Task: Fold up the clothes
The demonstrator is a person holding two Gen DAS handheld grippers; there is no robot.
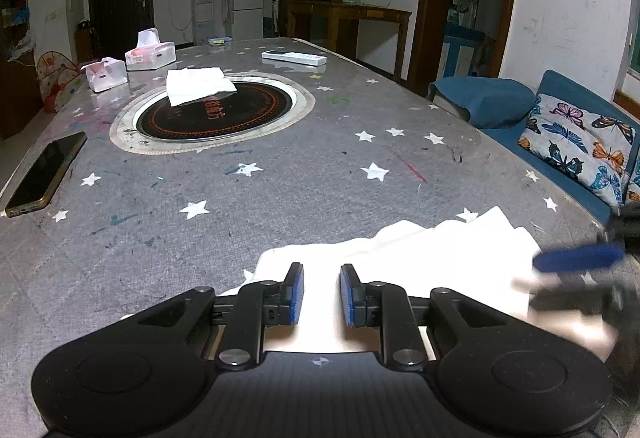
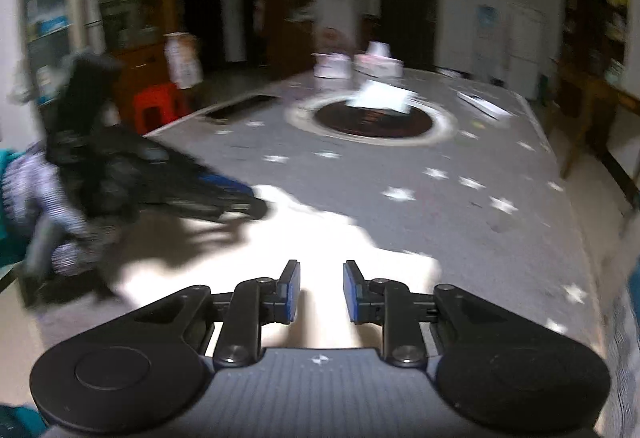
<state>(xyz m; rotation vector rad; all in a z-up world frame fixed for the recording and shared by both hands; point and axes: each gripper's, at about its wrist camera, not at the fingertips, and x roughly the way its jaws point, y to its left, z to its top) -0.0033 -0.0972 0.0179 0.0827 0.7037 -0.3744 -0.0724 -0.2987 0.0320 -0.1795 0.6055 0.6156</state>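
From the left wrist view, a dark phone (image 1: 46, 174) lies at nine o'clock near the bench (image 1: 320, 142) edge, two tissue packs (image 1: 151, 55) sit at eleven, and a folded white cloth (image 1: 198, 85) rests on the round inset hotplate (image 1: 218, 109) toward twelve, with a white remote (image 1: 294, 57) beyond it. The task's own white garment (image 1: 400, 258) lies at the near edge, from six o'clock out to four, rumpled and not yet squared.

The left gripper (image 1: 321, 292) hovers over the garment's near-left part with its jaws narrowly apart and nothing pinched between them. The right gripper (image 2: 321, 290) shows the same narrow gap over the white fabric, empty too; in the left view it is only a blurred blue streak at three o'clock.

The likely risk is the grasp itself: with jaws this narrow, a descent may push the cloth flat or bunch it rather than catch an edge. The right view is smeared, so a hurried reach could drag the garment off the near bench edge or catch a single layer, skewing the fold.
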